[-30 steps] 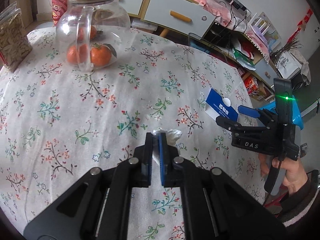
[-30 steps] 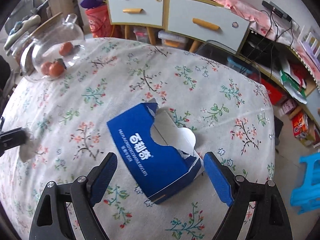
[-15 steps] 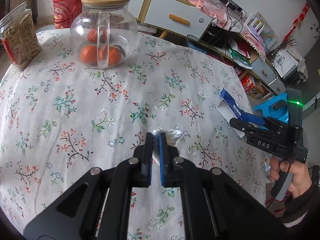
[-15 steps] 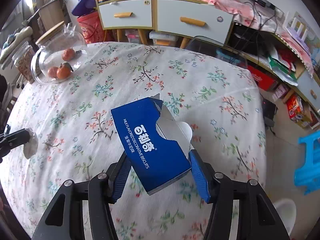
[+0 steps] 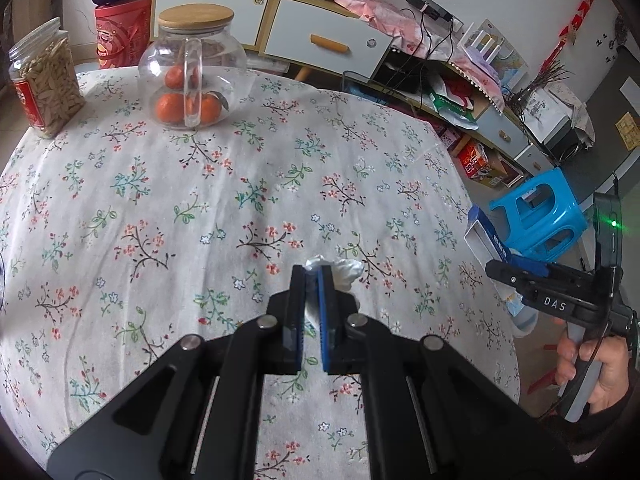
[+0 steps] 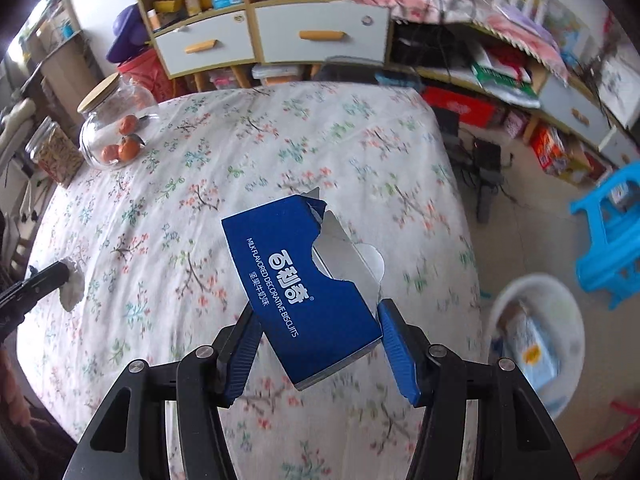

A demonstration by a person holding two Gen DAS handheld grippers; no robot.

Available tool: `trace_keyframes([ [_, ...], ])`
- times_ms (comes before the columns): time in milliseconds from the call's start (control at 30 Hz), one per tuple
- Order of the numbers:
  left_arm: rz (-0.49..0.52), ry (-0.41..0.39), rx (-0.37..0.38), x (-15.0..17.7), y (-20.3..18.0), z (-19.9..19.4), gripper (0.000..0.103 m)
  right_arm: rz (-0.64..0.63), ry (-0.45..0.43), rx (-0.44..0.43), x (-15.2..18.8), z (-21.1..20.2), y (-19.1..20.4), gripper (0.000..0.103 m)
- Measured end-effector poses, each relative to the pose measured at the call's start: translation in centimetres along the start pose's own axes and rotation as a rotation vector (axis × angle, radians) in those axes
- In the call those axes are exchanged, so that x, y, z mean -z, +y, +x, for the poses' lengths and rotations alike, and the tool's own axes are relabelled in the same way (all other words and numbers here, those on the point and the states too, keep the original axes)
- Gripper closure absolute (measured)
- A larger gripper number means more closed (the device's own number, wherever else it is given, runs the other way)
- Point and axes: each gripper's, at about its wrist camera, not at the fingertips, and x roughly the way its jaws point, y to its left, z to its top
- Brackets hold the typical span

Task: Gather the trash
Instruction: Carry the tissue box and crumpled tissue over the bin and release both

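Note:
A crumpled white tissue [image 5: 340,271] is pinched between the pads of my left gripper [image 5: 311,280], held above the floral tablecloth [image 5: 240,184]. From the right wrist view the same tissue [image 6: 72,288] shows at the far left. My right gripper [image 6: 316,320] is shut on a torn blue biscuit box [image 6: 304,288], lifted off the table near its right edge. In the left wrist view that box [image 5: 486,240] and the right gripper [image 5: 516,268] hang beyond the table's right rim, with a hand [image 5: 596,372] on the grip.
A white bin [image 6: 532,344] with wrappers inside stands on the floor right of the table. A glass jug of oranges [image 5: 192,76] and a jar of seeds [image 5: 44,84] sit at the far side. A blue stool [image 5: 540,212] stands on the floor.
My right gripper closed on the blue box, lifted it off the cloth and carried it right toward the table edge. The left gripper drew back a little with the tissue.

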Motion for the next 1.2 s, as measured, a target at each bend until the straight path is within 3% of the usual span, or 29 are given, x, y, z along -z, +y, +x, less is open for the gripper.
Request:
trace_keyframes([
  [267, 0.038, 0.004, 0.049, 1.0, -3.7, 0.5, 0.096, 0.261, -0.037, -0.115, 4.6, -2.7, -8.5, 0.044],
  [433, 0.085, 0.010, 0.071, 1.7, -6.7, 1.3, 0.096, 0.366, -0.064, -0.034, 6.5, -4.3, -14.6, 0.043],
  [667, 0.166, 0.050, 0.093, 2.8, -11.4, 3.8, 0.096, 0.543, -0.037, -0.049, 9.4, -4.2, -22.5, 0.043],
  [867, 0.201, 0.070, 0.112, 3.4, -14.7, 5.5, 0.096, 0.589, -0.037, -0.049, 9.6, -3.6, -25.9, 0.042],
  [967, 0.217, 0.068, 0.118, 3.2, -16.8, 6.2, 0.096, 0.605, -0.062, -0.097, 9.3, -3.1, -26.8, 0.036],
  [1033, 0.248, 0.049, 0.126, 3.1, -18.8, 6.5, 0.096, 0.609, -0.060, -0.115, 9.2, -2.9, -27.3, 0.024],
  [1200, 0.293, 0.061, 0.171, 3.3, -22.8, 7.8, 0.096, 0.622, -0.070, -0.091, 10.1, -3.7, -28.7, 0.024],
])
